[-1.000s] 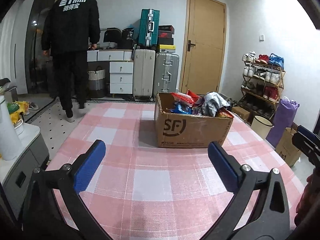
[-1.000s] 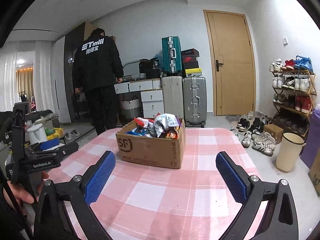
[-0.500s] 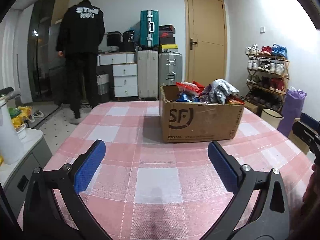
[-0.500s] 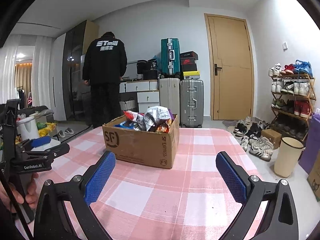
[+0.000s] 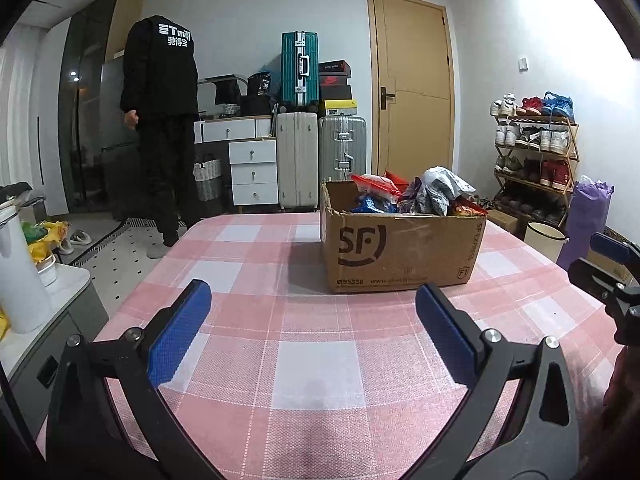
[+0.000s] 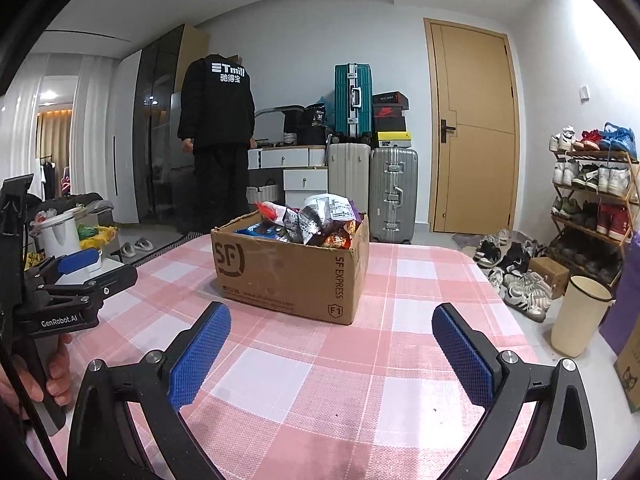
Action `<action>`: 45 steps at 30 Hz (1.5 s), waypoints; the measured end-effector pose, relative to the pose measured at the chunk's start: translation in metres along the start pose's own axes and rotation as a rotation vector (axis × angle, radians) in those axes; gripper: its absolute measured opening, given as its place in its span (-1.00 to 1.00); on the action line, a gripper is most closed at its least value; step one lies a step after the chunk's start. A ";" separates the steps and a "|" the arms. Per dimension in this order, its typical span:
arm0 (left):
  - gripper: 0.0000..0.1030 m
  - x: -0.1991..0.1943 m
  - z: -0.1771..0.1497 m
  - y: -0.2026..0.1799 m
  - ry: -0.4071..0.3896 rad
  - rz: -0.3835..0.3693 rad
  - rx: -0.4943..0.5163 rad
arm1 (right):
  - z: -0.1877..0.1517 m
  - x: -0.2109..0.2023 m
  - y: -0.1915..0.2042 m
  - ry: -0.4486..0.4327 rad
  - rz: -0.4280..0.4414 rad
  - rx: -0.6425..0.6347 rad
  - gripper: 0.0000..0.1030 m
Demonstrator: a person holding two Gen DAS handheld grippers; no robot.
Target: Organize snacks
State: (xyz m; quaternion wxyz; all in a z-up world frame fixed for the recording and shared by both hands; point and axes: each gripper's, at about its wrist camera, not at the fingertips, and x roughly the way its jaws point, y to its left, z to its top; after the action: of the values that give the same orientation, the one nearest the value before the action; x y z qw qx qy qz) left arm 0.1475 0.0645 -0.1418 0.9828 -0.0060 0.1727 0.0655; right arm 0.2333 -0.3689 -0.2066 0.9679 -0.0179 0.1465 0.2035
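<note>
A brown SF cardboard box [image 5: 400, 252] stands on the pink checked tablecloth [image 5: 312, 344], piled with several snack bags [image 5: 420, 196]. My left gripper [image 5: 312, 320] is open and empty, hovering low over the cloth a short way in front of the box. In the right wrist view the box [image 6: 288, 272] and its snack bags [image 6: 312, 224] lie ahead and slightly left. My right gripper [image 6: 332, 344] is open and empty, short of the box. The left gripper also shows at that view's left edge [image 6: 76, 284].
A person in black [image 5: 160, 128] stands behind the table by white drawers [image 5: 252, 168] and suitcases [image 5: 320, 160]. A shoe rack [image 6: 592, 200], a cream bin [image 6: 580, 316] and purple bags [image 5: 588, 220] are on the right. A white kettle [image 5: 16, 272] stands left.
Both grippers have moved lower and closer to the box, which now looks bigger. The jaws stay open. The person at the back has shifted to the right.
</note>
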 end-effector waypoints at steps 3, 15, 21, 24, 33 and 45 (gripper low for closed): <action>0.98 0.000 0.000 0.000 -0.008 -0.001 -0.001 | -0.001 0.001 -0.001 0.003 0.000 0.002 0.99; 0.98 -0.002 -0.001 -0.001 -0.019 -0.005 0.002 | -0.003 -0.001 -0.003 -0.001 -0.001 -0.002 0.99; 0.98 -0.002 -0.002 -0.002 -0.019 -0.005 0.001 | -0.003 -0.001 -0.003 -0.002 0.000 -0.002 0.99; 0.98 -0.003 -0.002 -0.002 -0.020 -0.004 0.001 | -0.003 -0.001 -0.003 -0.003 -0.001 -0.002 0.99; 0.98 -0.003 -0.002 -0.002 -0.021 -0.004 0.001 | -0.004 0.000 -0.003 -0.003 0.005 -0.004 0.99; 0.98 -0.003 -0.003 -0.002 -0.020 -0.004 0.001 | -0.004 0.000 -0.002 -0.002 0.003 -0.004 0.99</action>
State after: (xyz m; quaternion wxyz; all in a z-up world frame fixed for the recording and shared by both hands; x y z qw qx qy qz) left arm 0.1441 0.0618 -0.1432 0.9846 -0.0052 0.1629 0.0634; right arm 0.2332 -0.3712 -0.2102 0.9677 -0.0192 0.1450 0.2054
